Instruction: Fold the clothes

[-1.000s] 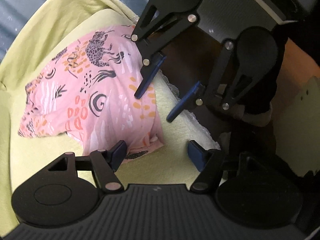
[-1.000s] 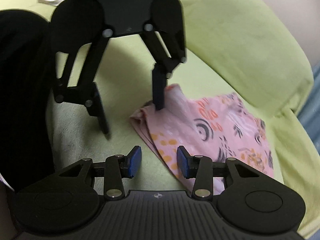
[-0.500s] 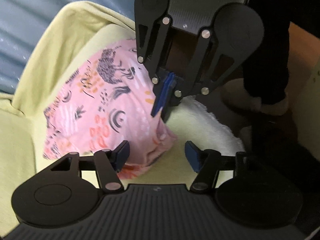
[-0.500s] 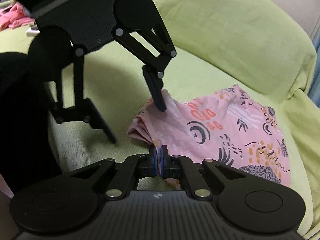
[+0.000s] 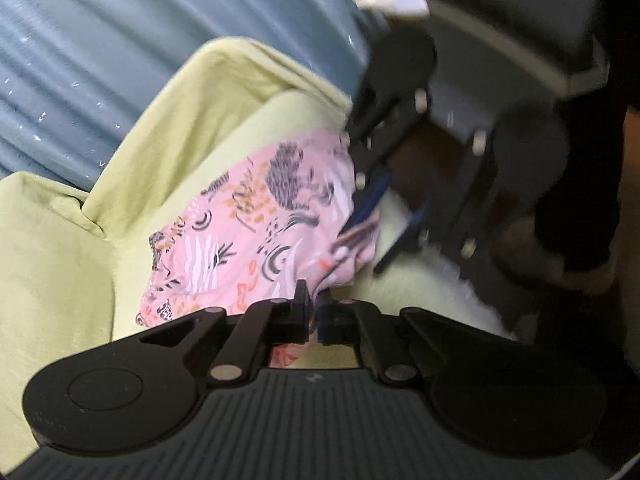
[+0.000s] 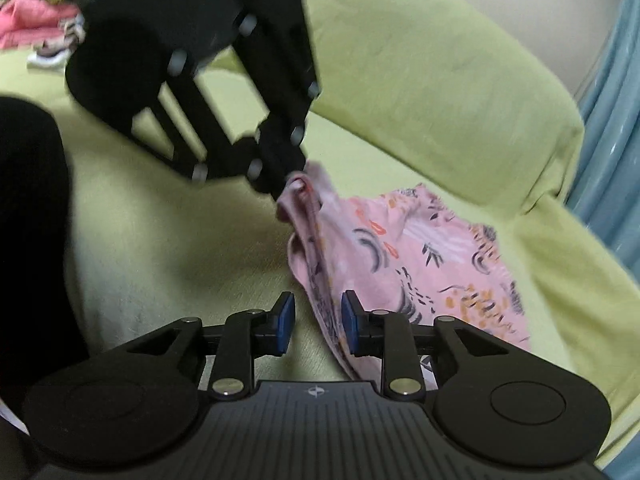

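A pink patterned garment (image 5: 248, 232) lies on the yellow-green sofa seat (image 5: 72, 264). My left gripper (image 5: 316, 314) is shut on its near corner, and in the right wrist view the left gripper (image 6: 288, 188) holds that bunched corner lifted off the seat. The garment (image 6: 420, 264) hangs down from there. Its front edge runs between the blue pads of my right gripper (image 6: 318, 328). Those jaws are opening, and the pads stand apart from the cloth. From the left wrist view the right gripper (image 5: 390, 220) is blurred at the garment's far edge.
A pile of pink and white clothes (image 6: 36, 24) lies far back on the sofa. The sofa's back cushion (image 6: 420, 80) rises behind the garment, with a blue curtain (image 5: 160, 40) beyond it. The person's dark clothing (image 6: 28, 220) fills the left side.
My left gripper has shut on the garment's corner and lifted it. My right gripper, shut on the front edge half a second ago, now stands partly open.
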Demonstrator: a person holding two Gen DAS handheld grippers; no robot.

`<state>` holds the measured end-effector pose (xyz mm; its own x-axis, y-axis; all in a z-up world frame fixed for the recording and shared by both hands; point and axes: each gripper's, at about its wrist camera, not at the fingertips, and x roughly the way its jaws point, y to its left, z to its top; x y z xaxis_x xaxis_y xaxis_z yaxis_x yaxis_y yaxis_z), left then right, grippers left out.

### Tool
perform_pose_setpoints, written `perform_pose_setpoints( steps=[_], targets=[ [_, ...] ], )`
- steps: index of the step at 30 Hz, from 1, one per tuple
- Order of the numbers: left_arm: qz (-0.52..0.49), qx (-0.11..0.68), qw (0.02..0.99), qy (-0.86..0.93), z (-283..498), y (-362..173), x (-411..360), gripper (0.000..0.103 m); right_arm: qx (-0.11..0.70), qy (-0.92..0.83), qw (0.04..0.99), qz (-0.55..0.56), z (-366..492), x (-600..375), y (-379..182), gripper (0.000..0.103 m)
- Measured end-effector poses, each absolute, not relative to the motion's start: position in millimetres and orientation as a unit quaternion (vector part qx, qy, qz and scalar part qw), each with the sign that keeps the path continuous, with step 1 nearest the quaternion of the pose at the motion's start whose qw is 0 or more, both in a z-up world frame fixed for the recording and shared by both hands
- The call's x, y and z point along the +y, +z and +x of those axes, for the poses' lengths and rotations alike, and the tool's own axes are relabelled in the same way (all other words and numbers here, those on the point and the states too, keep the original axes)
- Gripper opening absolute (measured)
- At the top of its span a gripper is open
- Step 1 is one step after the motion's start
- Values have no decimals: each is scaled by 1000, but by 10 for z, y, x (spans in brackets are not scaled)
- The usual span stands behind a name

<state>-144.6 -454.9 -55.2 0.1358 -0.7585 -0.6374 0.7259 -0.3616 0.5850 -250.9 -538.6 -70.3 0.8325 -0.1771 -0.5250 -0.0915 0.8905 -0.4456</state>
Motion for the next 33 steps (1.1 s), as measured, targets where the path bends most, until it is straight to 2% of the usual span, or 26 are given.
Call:
perform_pose_setpoints(
  steps=[5, 9, 15, 17, 18, 25, 26, 27, 33],
  targets=[
    [460, 13, 594, -660, -1261, -304, -4385, 1, 289, -80, 923, -243, -2477, -5513, -709, 28],
    [449, 36, 613, -649, -1124, -240, -4334, 1, 285, -93, 930, -214, -2410, -5608, -709, 35],
    [424, 43, 619, -659, -1141, -192, -4355, 1, 282, -90, 920, -257, -2274, -5452, -784, 37],
    [420, 45, 625, -657, -1107, -194, -4324, 1, 292, -113, 907, -281, -2252, -5485, -841, 30],
    [419, 47, 628, -655, -1094, -201, -4280, 1, 302, -131, 899, -288, -2254, -5533, -871, 20],
    [419, 60, 636, -645, -1022, -332, -4277, 1, 350, -209, 867, -286, -2411, -5988, -1043, 18],
    [420, 62, 638, -642, -1010, -344, -4280, 1, 353, -209, 864, -290, -2406, -6015, -1054, 15],
    [421, 63, 640, -639, -997, -354, -4282, 1, 356, -206, 862, -295, -2391, -6018, -1057, 0],
    [413, 71, 664, -619, -851, -90, -3964, 1, 348, -174, 864, -318, -2556, -5752, -816, 0]
  ],
)
